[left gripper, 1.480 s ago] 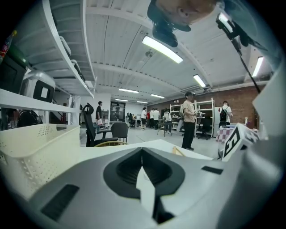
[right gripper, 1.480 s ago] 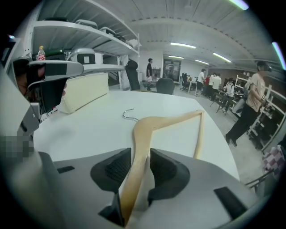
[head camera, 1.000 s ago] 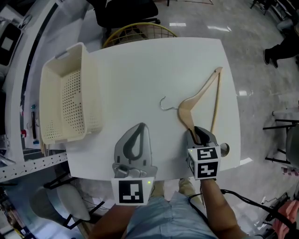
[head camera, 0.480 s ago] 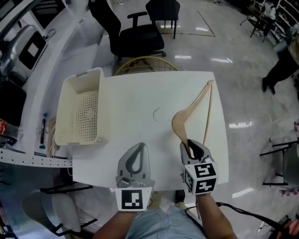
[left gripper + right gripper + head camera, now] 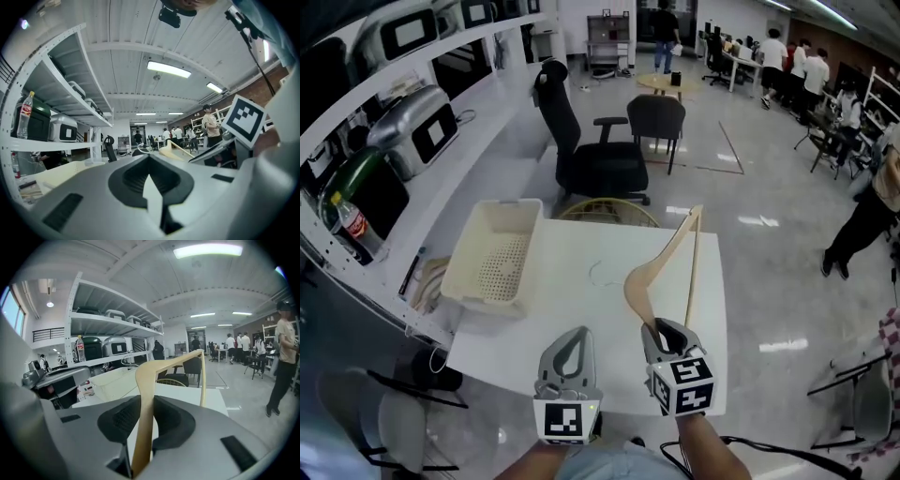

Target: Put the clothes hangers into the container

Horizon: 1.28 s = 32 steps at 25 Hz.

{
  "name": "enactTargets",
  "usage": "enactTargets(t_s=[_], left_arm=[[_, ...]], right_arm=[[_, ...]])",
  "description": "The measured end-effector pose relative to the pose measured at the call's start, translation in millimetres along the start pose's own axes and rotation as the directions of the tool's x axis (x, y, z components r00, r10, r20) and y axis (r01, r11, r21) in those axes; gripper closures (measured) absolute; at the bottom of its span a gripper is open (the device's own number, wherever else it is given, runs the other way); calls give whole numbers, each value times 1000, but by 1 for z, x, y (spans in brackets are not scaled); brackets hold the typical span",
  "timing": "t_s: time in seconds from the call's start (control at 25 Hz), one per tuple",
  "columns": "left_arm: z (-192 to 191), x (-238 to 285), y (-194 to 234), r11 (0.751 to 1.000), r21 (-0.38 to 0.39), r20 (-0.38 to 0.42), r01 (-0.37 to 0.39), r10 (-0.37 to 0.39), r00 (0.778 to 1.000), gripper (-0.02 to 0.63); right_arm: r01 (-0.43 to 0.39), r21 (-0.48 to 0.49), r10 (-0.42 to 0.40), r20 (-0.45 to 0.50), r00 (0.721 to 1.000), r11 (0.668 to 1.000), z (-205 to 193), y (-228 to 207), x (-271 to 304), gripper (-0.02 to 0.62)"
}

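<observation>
Gripping the hanger (image 5: 660, 263) by one arm in my right tongs (image 5: 661, 329). Left tongs (image 5: 577, 332) alongside look closed, empty; basket (image 5: 467, 251) ahead-left of them.

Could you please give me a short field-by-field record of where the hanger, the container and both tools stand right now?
hanger: wooden, one end clamped in the right tool, the rest reaching out over the table
right tool: shut on the hanger
left tool: jaws together, nothing held
container: cream perforated basket on the table's left side in the head view, no hanger inside
task status: hanger not yet in the container
</observation>
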State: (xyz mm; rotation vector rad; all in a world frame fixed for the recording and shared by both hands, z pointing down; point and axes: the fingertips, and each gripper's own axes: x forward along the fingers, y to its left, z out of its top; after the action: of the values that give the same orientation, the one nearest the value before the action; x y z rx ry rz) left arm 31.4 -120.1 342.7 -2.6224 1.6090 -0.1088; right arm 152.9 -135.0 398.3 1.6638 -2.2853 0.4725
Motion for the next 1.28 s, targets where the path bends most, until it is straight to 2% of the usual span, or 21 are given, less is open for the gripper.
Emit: enactTargets(t_s=[0.24, 0.4, 0.68, 0.84, 0.96, 1.04, 1.28], left_arm=[[12, -36, -15, 995, 65, 37, -77, 75, 997, 594], [18, -61, -28, 990, 44, 30, -133, 132, 991, 594], [20, -91, -28, 978, 79, 21, -195, 194, 981, 594], [23, -96, -20, 972, 109, 38, -207, 204, 978, 594], [23, -99, -11, 973, 53, 34, -223, 221, 975, 595], [20, -100, -2, 973, 43, 34, -226, 225, 974, 594], [6, -99, 52, 974, 45, 40, -220, 218, 975, 594]], right_arm=[[-74, -39, 74, -6, 997, 996, -10, 8, -29, 503], [-124, -49, 123, -18, 992, 991, -22, 15, -46, 503], [-217, -61, 215, -32, 976, 974, -29, 44, -55, 503], [-237, -73, 236, -25, 972, 969, -22, 54, -54, 503], [-239, -80, 238, -29, 971, 968, -21, 62, -47, 503], [-239, -86, 237, -36, 971, 967, -22, 68, -41, 503], [-220, -81, 216, -57, 975, 972, -22, 100, -6, 503]])
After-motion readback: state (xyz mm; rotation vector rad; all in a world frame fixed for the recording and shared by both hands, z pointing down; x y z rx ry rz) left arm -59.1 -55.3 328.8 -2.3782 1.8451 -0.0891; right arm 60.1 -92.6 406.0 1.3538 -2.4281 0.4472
